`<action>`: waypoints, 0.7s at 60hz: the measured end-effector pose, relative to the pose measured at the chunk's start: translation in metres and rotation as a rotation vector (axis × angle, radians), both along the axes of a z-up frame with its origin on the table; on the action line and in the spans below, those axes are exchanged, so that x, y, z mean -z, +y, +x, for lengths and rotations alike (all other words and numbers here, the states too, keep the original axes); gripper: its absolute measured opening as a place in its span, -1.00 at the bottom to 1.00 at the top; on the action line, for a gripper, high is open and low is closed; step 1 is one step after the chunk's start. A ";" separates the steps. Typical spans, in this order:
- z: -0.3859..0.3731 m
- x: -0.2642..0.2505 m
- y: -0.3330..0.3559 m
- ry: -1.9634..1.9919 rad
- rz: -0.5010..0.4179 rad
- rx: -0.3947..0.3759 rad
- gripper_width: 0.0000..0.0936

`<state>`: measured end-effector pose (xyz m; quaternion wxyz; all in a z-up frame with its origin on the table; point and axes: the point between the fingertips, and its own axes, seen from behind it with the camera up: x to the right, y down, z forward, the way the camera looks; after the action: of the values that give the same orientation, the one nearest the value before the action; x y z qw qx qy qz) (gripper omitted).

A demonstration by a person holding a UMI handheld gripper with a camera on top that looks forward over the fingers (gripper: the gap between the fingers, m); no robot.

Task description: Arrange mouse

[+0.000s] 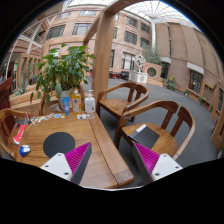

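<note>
A round black mouse pad (58, 143) lies on the wooden table (100, 165), ahead and to the left of my fingers. A small pale object (25, 151) sits on the table just left of the pad; I cannot tell whether it is the mouse. My gripper (112, 156) is open and empty above the table's near right corner. Its magenta pads (78, 158) stand wide apart with only the table's edge between them.
Several bottles (66, 102) and a white container (90, 103) stand at the table's far end before a potted plant (60, 70). Two wooden armchairs (160, 130) stand to the right of the table. A red item (18, 130) lies at the table's left edge.
</note>
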<state>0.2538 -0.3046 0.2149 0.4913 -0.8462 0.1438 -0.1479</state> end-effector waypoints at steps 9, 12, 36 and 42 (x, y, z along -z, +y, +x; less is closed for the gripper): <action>-0.028 0.042 -0.007 0.029 -0.044 -0.018 0.82; -0.046 0.063 -0.010 0.040 -0.065 -0.039 0.82; -0.339 0.186 -0.007 0.178 -0.166 -0.496 0.83; -0.409 0.189 0.019 0.205 -0.138 -0.589 0.83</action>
<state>-0.1547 -0.2860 0.0258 0.4374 -0.8933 -0.0689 0.0774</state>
